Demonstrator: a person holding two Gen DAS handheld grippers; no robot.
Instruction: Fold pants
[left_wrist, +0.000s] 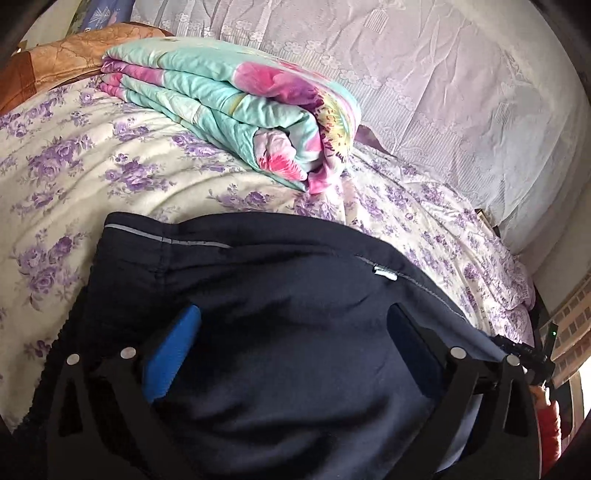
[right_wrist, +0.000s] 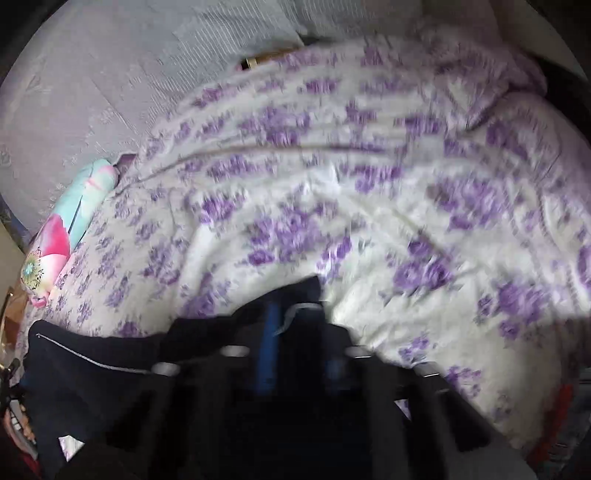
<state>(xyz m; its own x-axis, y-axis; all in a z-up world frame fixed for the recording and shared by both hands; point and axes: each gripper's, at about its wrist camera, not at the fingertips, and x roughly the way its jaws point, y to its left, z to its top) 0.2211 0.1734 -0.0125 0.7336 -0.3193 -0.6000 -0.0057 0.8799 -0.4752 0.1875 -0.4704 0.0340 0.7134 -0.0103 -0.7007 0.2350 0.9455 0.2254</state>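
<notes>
Pants: the dark pants (left_wrist: 280, 332) are lying flat on the flowery bed sheet (left_wrist: 92, 177), right under and between the left gripper's fingers, so they are ready to be folded.

Left gripper: the left gripper (left_wrist: 295, 354) is hanging over the pants with its jaws standing wide apart. The blue pads (left_wrist: 177, 354) are not pinching anything; the cloth is only sitting below them.

Right gripper: the right gripper (right_wrist: 295, 332) is squeezing its fingers almost together on an edge of the pants (right_wrist: 110, 376). A bit of dark cloth with a thin grey seam is poking out past the fingertips. This view is blurry, so I think it is gripping the cloth, but I am not fully sure.

Why held this way: one hand is probably pinching an edge so it can lift and carry it over, while the other is staying open above the flat part.

Blanket: a folded blue and pink blanket (left_wrist: 229, 107) is lying well beyond the left fingers, out of the way.

Curtain: a pale lace curtain (left_wrist: 424, 74) is hanging far behind the bed.

Containers: no box, basket or drawer is showing, so nothing is sitting inside anything.

Fold so far: the pants are looking mostly spread out, so the folding seems to be near its start.
</notes>
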